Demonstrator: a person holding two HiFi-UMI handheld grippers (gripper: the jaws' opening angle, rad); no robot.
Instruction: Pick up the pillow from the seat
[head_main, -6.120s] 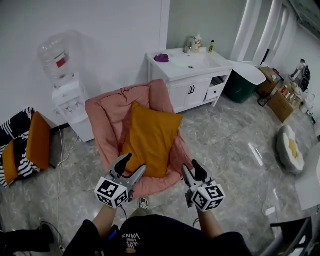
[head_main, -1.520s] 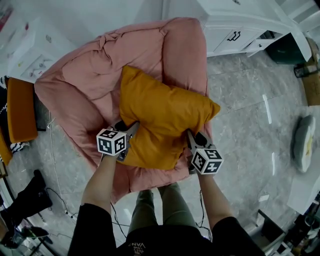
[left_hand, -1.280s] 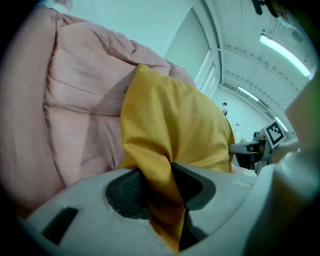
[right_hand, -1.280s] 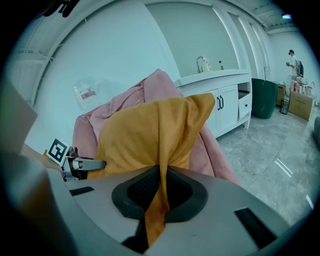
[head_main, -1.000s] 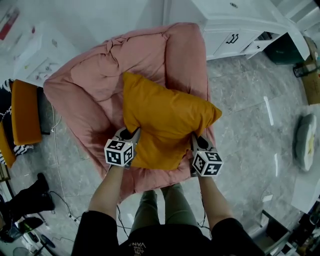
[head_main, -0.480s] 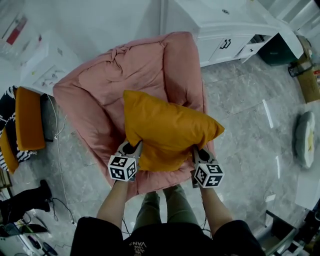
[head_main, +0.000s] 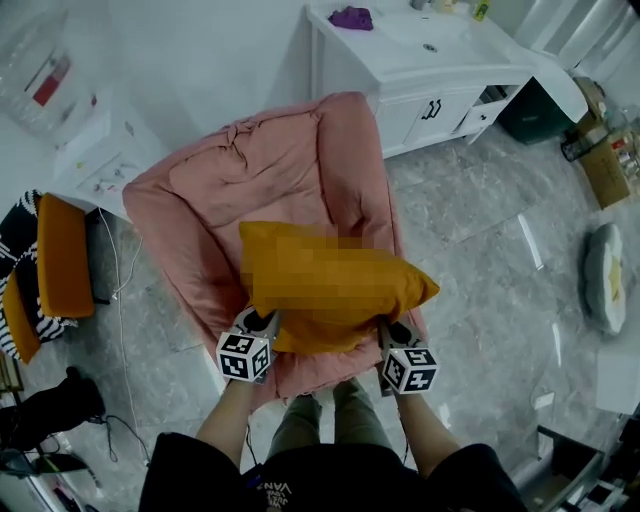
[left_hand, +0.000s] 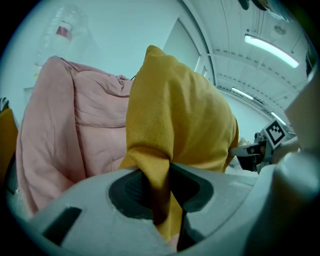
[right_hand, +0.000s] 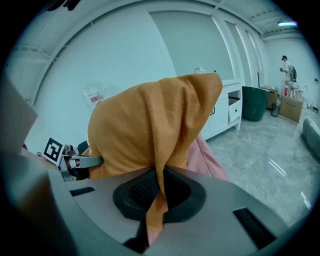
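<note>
An orange pillow (head_main: 330, 290) hangs in the air above the pink padded seat (head_main: 250, 190), held by its two near corners. My left gripper (head_main: 262, 322) is shut on the pillow's near left corner; a fold of orange cloth (left_hand: 155, 185) is pinched between its jaws. My right gripper (head_main: 388, 328) is shut on the near right corner, with the cloth (right_hand: 159, 200) squeezed thin between its pads. The pillow (left_hand: 180, 110) fills the left gripper view, pink seat (left_hand: 65, 130) behind it. In the right gripper view the pillow (right_hand: 150, 125) droops over the jaws.
A white vanity cabinet (head_main: 430, 70) stands at the back right, a white water dispenser (head_main: 90, 150) at the back left. An orange cushion on a striped seat (head_main: 45, 270) lies far left. Cables (head_main: 120, 330) trail over the grey tile floor. A person (right_hand: 286, 67) stands far off.
The pillow has risen off the seat, gripped at both corners. The view has pulled back, so the cabinet top and more of the floor show.
</note>
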